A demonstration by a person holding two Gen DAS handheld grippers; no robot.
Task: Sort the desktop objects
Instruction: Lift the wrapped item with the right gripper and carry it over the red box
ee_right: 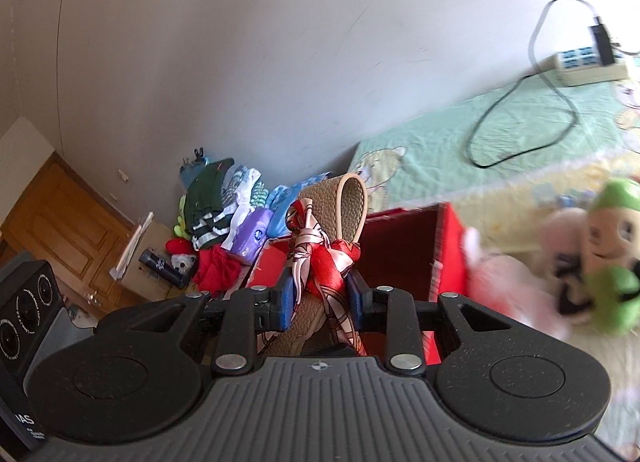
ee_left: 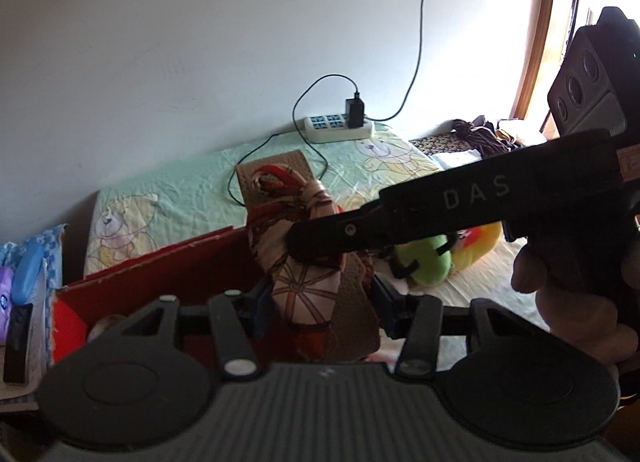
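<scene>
In the left wrist view, the left hand-held gripper [ee_left: 316,304] is pinching a tan leather strap [ee_left: 352,302] wrapped with a red and cream patterned scarf [ee_left: 304,290]; its blue pads are pressing on both sides of the bundle. The strap is rising upright from the fingers, above the open red box [ee_left: 160,274] lying on the bed. The right hand-held gripper [ee_left: 316,242] is reaching in from the right, held by a hand [ee_left: 568,294], and its black fingers are closing on the same scarf-wrapped strap higher up. Behind it, a green and yellow plush toy [ee_left: 428,262] is lying on the bed sheet [ee_left: 180,189], and a white power strip [ee_left: 340,127] with a black charger is sitting by the wall.

In the right wrist view, the right hand-held gripper [ee_right: 320,298] is squeezing the strap [ee_right: 352,201] and scarf [ee_right: 332,258] between its blue pads, the strap's loop standing above the fingers. The red box [ee_right: 404,234] is sitting just behind. A blurred green plush toy [ee_right: 608,246] is lying to the right, and a pile of clothes [ee_right: 216,197] is resting by the wall at left.
</scene>
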